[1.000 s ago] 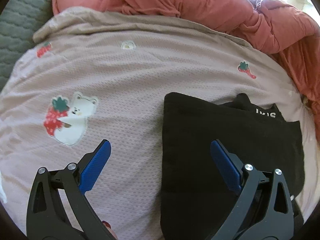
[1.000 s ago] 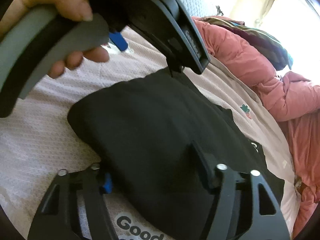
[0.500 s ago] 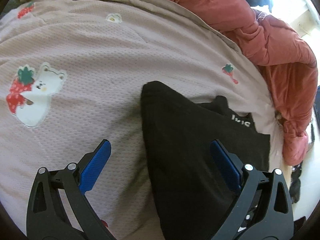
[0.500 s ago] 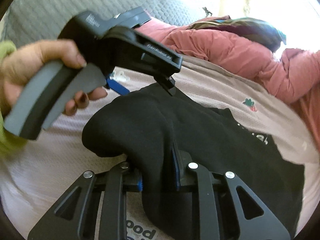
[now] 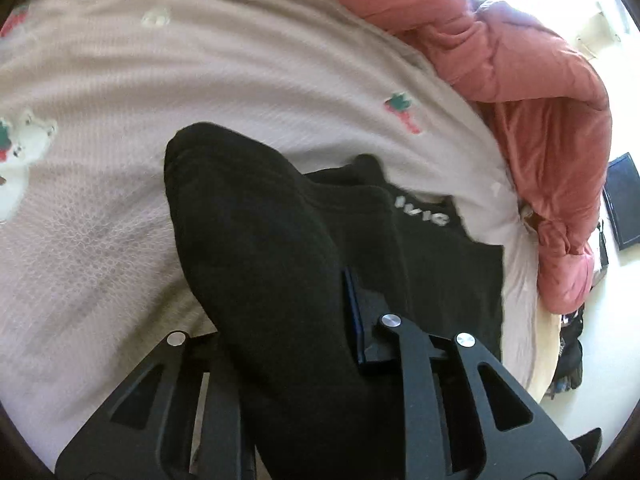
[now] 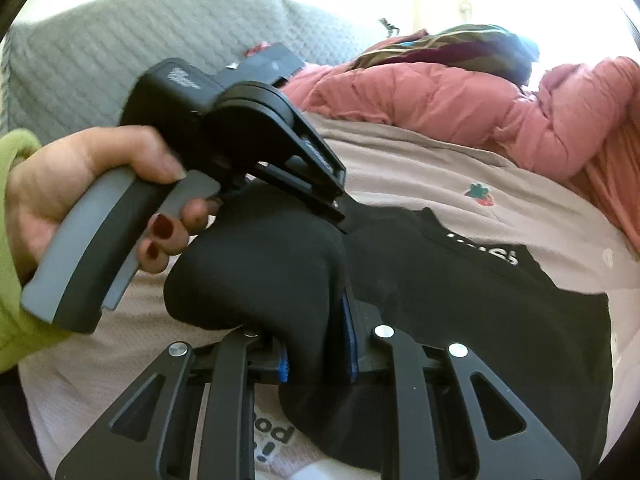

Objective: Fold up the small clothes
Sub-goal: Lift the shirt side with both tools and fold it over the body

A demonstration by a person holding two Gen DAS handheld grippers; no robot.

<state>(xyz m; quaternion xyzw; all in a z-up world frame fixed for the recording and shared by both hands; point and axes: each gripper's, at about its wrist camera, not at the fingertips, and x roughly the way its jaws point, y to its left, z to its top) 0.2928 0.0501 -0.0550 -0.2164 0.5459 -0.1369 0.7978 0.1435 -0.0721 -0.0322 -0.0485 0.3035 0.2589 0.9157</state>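
A black garment (image 5: pixel 260 240) with white lettering lies on the pinkish sheet (image 5: pixel 240 80). Its near edge is bunched and raised off the sheet. My left gripper (image 5: pixel 288 320) is closing, its jaws pinching a ridge of the black cloth; one blue pad (image 5: pixel 354 312) shows and the other is hidden under the cloth. In the right wrist view, my right gripper (image 6: pixel 316 344) is shut on another fold of the same garment (image 6: pixel 460 300), blue pads pressed against it. The left gripper (image 6: pixel 340 216), held by a hand (image 6: pixel 80 184) in a green sleeve, bites the cloth just beyond.
A crumpled red quilt (image 5: pixel 520 80) is heaped along the far and right sides of the bed. A grey quilted cushion (image 6: pixel 120 40) stands behind the hand. The bed edge (image 5: pixel 540 360) drops to a floor with dark items at the right.
The left jaws went from wide open over the sheet and garment edge to closed on the black cloth. The right jaws closed on their fold and lifted it.
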